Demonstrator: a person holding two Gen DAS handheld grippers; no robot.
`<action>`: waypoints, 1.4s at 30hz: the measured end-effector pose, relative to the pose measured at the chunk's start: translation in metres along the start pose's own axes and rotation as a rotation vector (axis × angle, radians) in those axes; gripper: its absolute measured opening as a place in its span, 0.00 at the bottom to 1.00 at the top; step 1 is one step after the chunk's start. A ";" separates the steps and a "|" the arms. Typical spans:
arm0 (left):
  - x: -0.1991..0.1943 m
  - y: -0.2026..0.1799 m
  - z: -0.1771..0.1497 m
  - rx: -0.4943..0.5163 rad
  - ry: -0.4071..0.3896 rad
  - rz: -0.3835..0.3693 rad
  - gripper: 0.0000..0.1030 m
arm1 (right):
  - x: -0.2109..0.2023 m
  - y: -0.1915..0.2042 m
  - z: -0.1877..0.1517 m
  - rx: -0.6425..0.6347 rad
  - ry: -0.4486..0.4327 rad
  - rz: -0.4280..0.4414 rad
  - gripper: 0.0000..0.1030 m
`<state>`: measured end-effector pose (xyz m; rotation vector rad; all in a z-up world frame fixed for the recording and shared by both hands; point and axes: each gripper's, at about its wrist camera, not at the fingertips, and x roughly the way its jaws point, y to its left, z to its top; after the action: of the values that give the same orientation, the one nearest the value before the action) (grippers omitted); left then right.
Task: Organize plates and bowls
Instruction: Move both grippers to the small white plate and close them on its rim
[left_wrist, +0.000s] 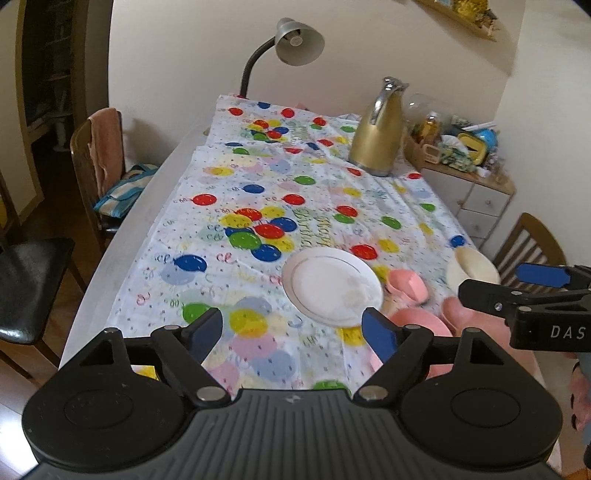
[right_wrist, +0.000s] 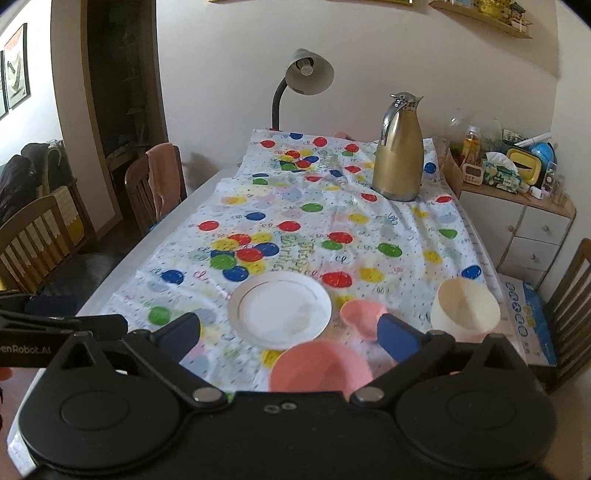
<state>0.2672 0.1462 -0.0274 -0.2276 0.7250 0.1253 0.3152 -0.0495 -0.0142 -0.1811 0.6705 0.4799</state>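
Plate, white w/ thin gold ring, lies flat on the balloon-print cloth covering the surface, near its front edge. Left wrist view: left gripper hangs over the cloth, fingers wide apart, nothing btwn them, no contact w/ the plate just ahead. Right of the plate: small pink bowl, big pink bowl partly hidden by the right finger, cream bowl further right. Right gripper pokes in from the right edge, above the bowls. Gold jug stands upright at the far end; lamp behind it.

Right wrist view: right gripper fingers fully spread, empty. Big pink bowl sits low btwn them, not gripped, close to the camera. Plate just beyond, left of centre. Small pink bowl just beside the plate's right rim; touching or not, can't tell. Cream bowl apart, far right near the cloth's edge. Left gripper shows at the left margin.
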 end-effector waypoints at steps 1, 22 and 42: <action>0.006 -0.001 0.004 -0.006 0.003 0.007 0.80 | 0.005 -0.003 0.003 -0.004 0.002 0.000 0.99; 0.149 -0.004 0.026 -0.103 0.148 0.118 0.80 | 0.175 -0.056 0.036 -0.072 0.205 0.042 0.77; 0.209 0.000 0.021 -0.170 0.250 0.017 0.64 | 0.256 -0.074 0.030 -0.050 0.390 0.212 0.44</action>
<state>0.4361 0.1583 -0.1520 -0.4040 0.9660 0.1768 0.5417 -0.0112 -0.1525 -0.2556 1.0666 0.6732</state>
